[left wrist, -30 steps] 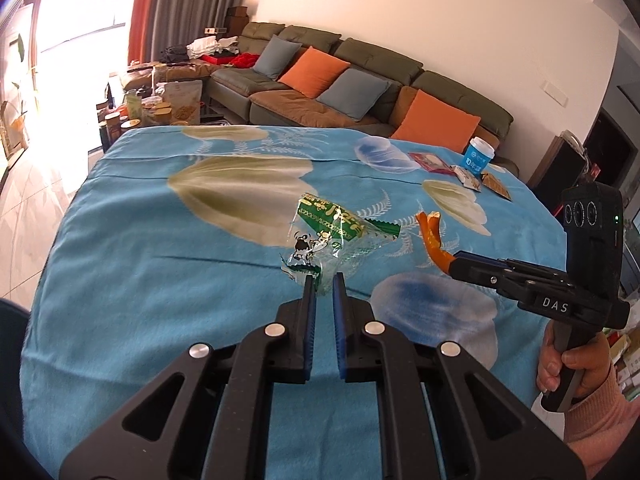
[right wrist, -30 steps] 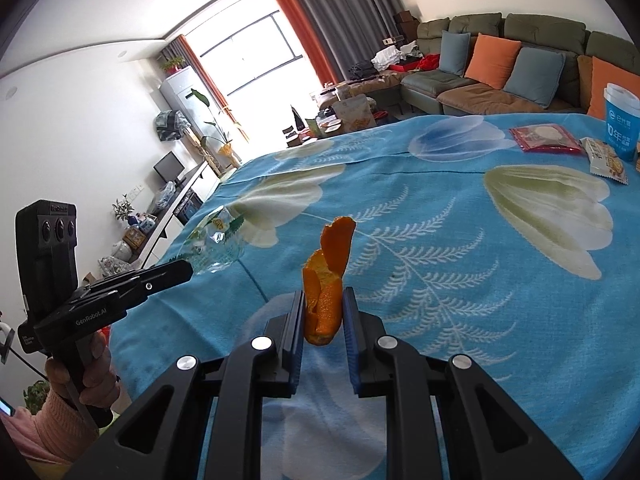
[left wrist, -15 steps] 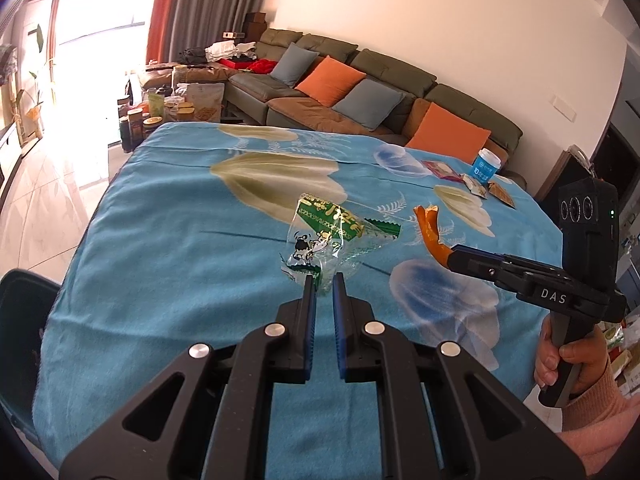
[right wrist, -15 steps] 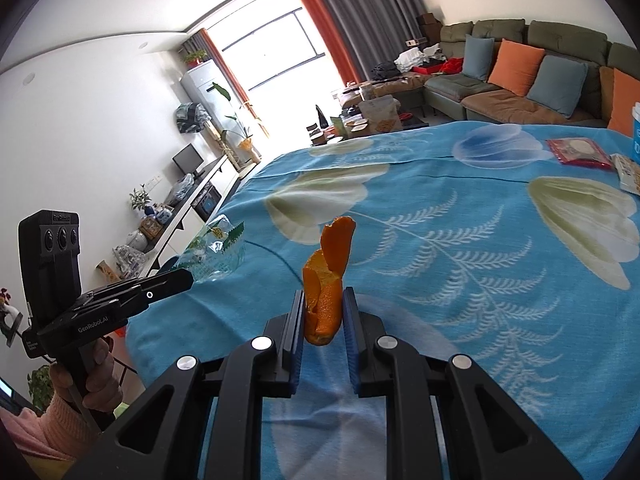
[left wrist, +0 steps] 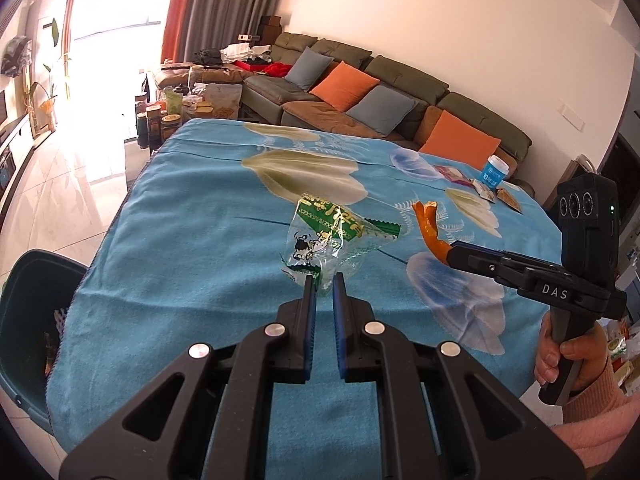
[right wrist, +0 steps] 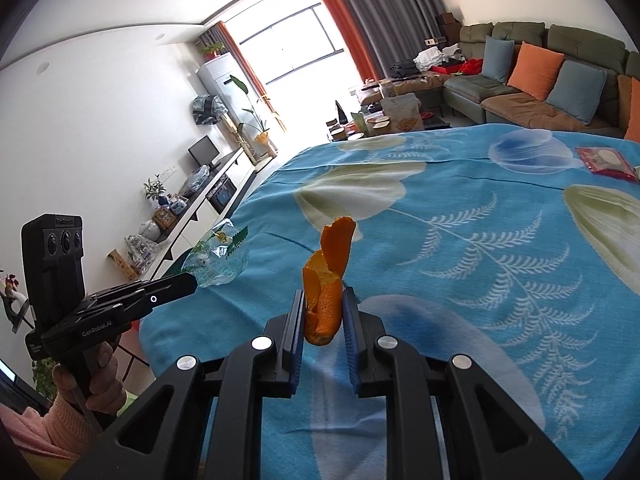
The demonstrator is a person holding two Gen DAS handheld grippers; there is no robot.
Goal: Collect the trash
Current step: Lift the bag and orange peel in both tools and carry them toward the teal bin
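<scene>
1. Both tools have drawn back toward the near left corner of the counter (left wrist: 192, 240) since the earlier frames, so that a dark green bin (left wrist: 28, 320), unseen a second ago, now shows at the lower left of the left wrist view.
2. Counter: covered by a blue cloth with a tulip print; it bears, at its far right end, a red packet (right wrist: 606, 162), two small snack packets (left wrist: 496, 194) and a blue paper cup (left wrist: 495, 172).
3. Left tool (left wrist: 323, 280): closed on the lower edge of a clear plastic wrapper (left wrist: 326, 236) with green print, held above the cloth.
4. Right tool (right wrist: 323, 300): clamped on a strip of orange peel (right wrist: 328, 280), which stands upright between the blue pads, clear of the cloth.
5. Right hand (left wrist: 568, 356): grips the handle of its tool.
</scene>
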